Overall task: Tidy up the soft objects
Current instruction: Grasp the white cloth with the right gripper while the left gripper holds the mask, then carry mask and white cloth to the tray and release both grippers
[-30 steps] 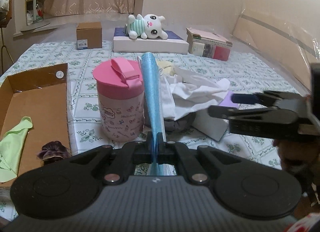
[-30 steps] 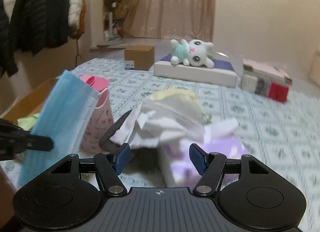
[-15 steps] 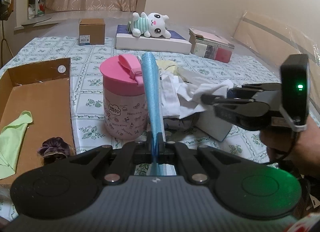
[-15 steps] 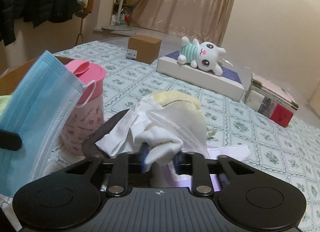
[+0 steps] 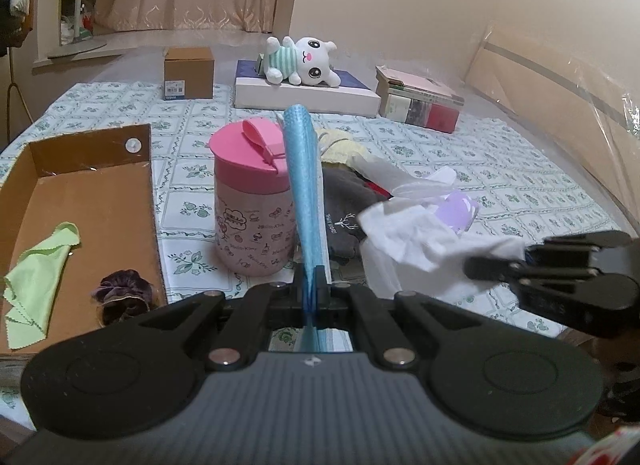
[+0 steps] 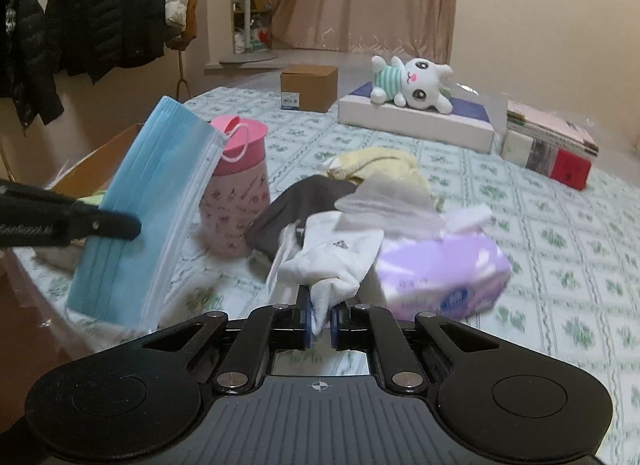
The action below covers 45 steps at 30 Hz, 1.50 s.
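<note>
white sock now lifted off pile | right gripper closing, pinching it | left gripper clamped on blue mask | cardboard box holds two items; pile remains

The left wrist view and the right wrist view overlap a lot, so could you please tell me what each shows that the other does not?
Only the left wrist view shows inside the cardboard box: a green cloth and a dark scrunchie.

Only the right wrist view shows the jackets hanging on the wall.

Both show the left claw shut on the blue mask, the right claw closing on the white sock, the pink cup and the plush toy.
</note>
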Motion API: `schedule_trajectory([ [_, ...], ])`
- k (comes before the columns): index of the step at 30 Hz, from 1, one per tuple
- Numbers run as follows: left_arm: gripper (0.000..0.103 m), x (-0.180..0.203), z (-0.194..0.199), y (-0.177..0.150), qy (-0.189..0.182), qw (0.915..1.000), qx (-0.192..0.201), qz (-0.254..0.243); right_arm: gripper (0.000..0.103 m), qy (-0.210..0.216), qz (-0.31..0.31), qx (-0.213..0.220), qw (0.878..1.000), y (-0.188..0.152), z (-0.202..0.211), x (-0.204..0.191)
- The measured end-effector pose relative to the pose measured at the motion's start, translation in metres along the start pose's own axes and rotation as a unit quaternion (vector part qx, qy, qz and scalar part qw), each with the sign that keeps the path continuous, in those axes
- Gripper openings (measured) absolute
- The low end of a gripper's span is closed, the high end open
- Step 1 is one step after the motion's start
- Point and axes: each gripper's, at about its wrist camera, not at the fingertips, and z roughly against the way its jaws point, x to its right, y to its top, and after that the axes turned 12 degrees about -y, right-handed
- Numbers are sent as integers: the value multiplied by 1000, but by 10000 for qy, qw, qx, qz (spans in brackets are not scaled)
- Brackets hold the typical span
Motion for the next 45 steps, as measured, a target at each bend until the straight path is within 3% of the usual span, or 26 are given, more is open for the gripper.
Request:
schedule_trajectory([
  [10, 1, -3, 24, 4, 58, 9999, 107, 2, 8, 155, 41, 393, 9991, 15, 44, -7],
  [23, 1, -31, 72, 12, 294, 9988, 365, 143, 8, 687, 380, 922, 9926, 55, 70, -51],
  [35, 1, -93, 115, 32, 885, 9945, 531, 202, 8, 1416, 767, 1122, 9806, 99, 46, -125],
  [45, 1, -150, 122, 51, 1218, 9910, 490, 253, 8, 1824, 821, 1184, 9726, 138, 1, -182],
])
